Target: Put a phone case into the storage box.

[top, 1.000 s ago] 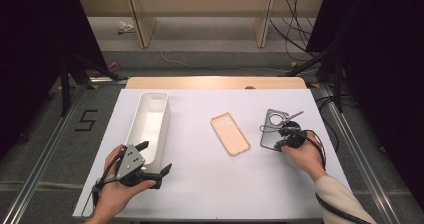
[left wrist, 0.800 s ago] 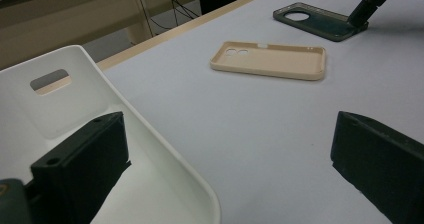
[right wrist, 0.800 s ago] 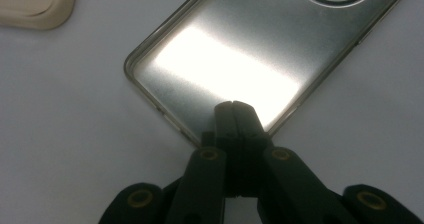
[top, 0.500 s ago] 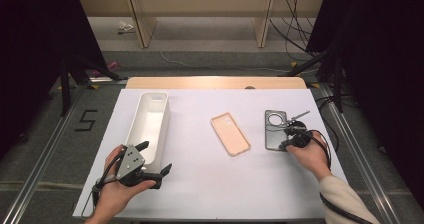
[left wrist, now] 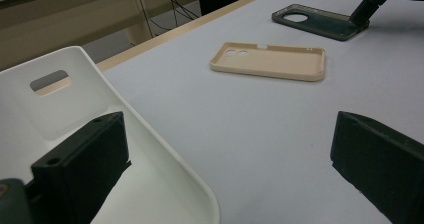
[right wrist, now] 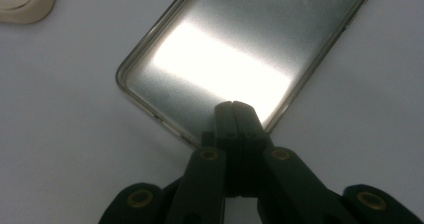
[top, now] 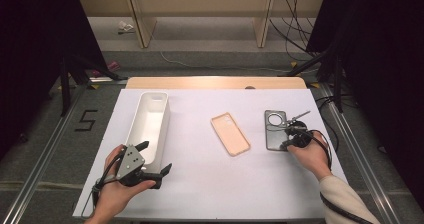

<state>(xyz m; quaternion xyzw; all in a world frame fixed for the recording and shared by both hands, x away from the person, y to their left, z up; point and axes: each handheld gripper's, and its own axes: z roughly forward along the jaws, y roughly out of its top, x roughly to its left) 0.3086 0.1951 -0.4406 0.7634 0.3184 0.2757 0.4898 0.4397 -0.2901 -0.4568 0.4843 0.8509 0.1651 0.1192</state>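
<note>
High view has the dark phone case [top: 275, 130] straightened beside the bin [top: 148, 125] since a second ago, right gripper [top: 289, 137] pinched tight on its near edge, left gripper [top: 150, 159] wide open and holding nothing.

Glossy dark translucent phone case [right wrist: 235, 54]; matt beige case [top: 230, 134]; smooth white plastic bin [top: 148, 126]

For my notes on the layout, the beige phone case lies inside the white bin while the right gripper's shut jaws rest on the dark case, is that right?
Not quite: the beige case lies flat on the table, between the white bin and the dark case, as the high view shows. The right gripper is indeed shut, with its tips on the dark case.
</note>
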